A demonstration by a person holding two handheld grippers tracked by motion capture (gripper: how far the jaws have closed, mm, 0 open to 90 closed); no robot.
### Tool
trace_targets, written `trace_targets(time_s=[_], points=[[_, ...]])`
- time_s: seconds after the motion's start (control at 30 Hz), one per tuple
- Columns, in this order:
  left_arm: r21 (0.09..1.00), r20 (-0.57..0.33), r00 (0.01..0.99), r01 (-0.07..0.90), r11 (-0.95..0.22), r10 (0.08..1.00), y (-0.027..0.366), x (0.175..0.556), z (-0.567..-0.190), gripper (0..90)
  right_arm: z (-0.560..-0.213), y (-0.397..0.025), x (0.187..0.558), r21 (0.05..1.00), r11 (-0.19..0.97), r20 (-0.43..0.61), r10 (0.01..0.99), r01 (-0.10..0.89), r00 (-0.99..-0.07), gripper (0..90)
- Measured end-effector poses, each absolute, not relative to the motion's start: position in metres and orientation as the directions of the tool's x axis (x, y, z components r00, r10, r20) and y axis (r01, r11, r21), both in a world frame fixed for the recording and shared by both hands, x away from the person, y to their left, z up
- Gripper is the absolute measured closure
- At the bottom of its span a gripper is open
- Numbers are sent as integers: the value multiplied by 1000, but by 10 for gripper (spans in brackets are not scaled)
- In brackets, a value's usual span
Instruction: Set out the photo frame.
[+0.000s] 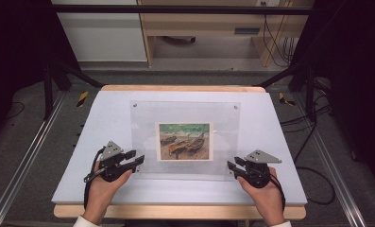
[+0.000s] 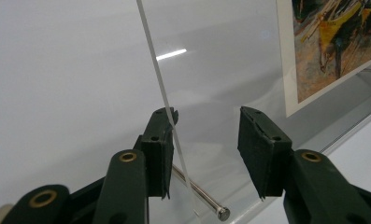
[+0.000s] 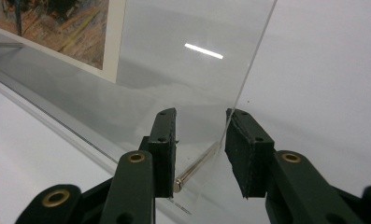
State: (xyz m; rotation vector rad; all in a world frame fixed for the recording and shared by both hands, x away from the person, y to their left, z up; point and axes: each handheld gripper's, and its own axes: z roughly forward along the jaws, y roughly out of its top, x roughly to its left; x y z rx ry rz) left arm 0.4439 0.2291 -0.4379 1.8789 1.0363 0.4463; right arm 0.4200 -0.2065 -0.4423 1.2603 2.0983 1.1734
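Two grippers sit at the lower corners of a clear acrylic picture frame (image 1: 185, 139) that rests in the middle of the table (image 1: 105, 118), leaning or propped so its face looks toward the person. A small print of boats (image 1: 184, 141) is sandwiched at its centre.

The left gripper (image 1: 137, 162) is at the frame's lower left corner; in the left gripper view its jaws stand apart, with the sheet's thin edge (image 2: 162, 88) running down between them, close against the left-hand pad, and a metal pin (image 2: 199, 198) crossing below. The right gripper (image 1: 232, 168) mirrors it at the lower right corner, jaws likewise parted around the edge (image 3: 251, 65), a second metal pin (image 3: 195, 168) between them. Neither is clamped yet.

I judge the frame stiff and fairly light, but smooth and slippery, and prone to scratching or chipping at a corner if knocked. The best hold looks to be the bare side margins near the pins, both sides squeezed evenly and kept away from the print, so the sheet cannot pivot or slide out.
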Motion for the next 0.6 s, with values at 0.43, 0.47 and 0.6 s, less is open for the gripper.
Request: trace_targets(time_s=[0.43, 0.47, 0.6], points=[[850, -95, 573, 473, -233, 814, 227, 439, -439, 555, -444, -207, 416, 832, 245, 49, 862, 498, -505, 642], [849, -93, 573, 473, -236, 814, 227, 439, -439, 555, -444, -206, 416, 832, 244, 50, 861, 498, -506, 642], [848, -82, 573, 471, -245, 816, 227, 437, -439, 555, -444, -206, 414, 831, 247, 46, 862, 499, -504, 643]])
